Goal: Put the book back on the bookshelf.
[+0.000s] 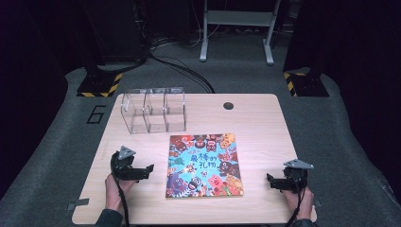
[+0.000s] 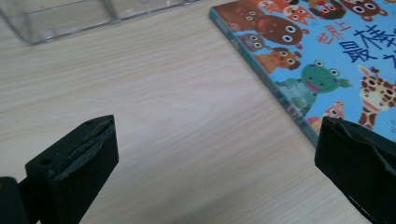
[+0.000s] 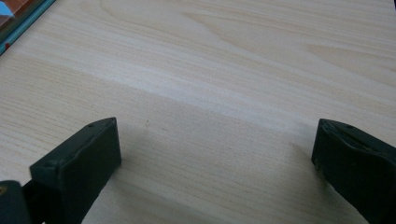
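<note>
A colourful picture book point(image 1: 203, 164) with cartoon animals on its cover lies flat in the middle of the wooden table point(image 1: 255, 123). My left gripper point(image 1: 147, 170) rests just left of the book, open, its jaws wide apart over bare wood. In the left gripper view the book point(image 2: 322, 56) reaches in from the upper right, its edge passing near the right jaw. My right gripper point(image 1: 270, 181) sits to the right of the book near the table's front edge, also open with nothing between its jaws. The right gripper view catches a book corner point(image 3: 18, 14) at top left.
A clear plastic organiser point(image 1: 153, 109) with three compartments stands behind the book at the back left; its base point(image 2: 70, 18) shows in the left gripper view. A round cable hole point(image 1: 228, 105) is near the table's back edge. Cables and stand legs lie on the floor beyond.
</note>
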`<control>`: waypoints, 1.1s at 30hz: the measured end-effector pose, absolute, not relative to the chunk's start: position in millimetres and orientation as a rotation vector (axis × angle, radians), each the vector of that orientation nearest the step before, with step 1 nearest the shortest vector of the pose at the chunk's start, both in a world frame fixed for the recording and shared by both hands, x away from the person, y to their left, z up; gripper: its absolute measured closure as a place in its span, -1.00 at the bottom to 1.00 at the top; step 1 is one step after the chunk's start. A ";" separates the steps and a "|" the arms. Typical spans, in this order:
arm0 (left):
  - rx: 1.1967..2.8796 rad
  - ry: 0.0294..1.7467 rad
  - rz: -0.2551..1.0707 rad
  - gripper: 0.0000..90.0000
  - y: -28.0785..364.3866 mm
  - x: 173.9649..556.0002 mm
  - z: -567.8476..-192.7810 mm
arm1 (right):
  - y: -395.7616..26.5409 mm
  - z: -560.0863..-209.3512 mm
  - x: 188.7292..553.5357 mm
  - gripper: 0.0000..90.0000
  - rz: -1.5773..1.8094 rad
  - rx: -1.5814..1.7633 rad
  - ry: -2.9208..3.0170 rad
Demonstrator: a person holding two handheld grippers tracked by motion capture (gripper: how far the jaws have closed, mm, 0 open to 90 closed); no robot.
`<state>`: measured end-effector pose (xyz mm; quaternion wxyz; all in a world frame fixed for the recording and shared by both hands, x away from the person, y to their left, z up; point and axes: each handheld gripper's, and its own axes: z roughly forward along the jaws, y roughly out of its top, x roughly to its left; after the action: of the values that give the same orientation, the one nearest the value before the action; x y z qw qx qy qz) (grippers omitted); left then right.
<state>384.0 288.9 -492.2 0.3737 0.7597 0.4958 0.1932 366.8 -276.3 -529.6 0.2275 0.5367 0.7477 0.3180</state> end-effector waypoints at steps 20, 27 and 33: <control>2.065 1.151 0.313 -0.94 226.8 407.7 -507.1 | -276.2 -529.5 366.7 -0.98 0.876 1.479 2.059; 2.102 1.120 0.284 -0.82 217.6 408.5 -511.5 | -276.2 -529.6 366.7 -0.98 0.876 1.479 2.059; 2.148 1.088 0.273 -0.69 212.5 409.1 -515.7 | -276.2 -529.6 366.7 -0.98 0.877 1.479 2.059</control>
<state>409.1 212.5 -515.7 0.3515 0.8299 0.4202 0.1055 366.7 -276.2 -529.6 0.2275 0.5370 0.7474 0.3182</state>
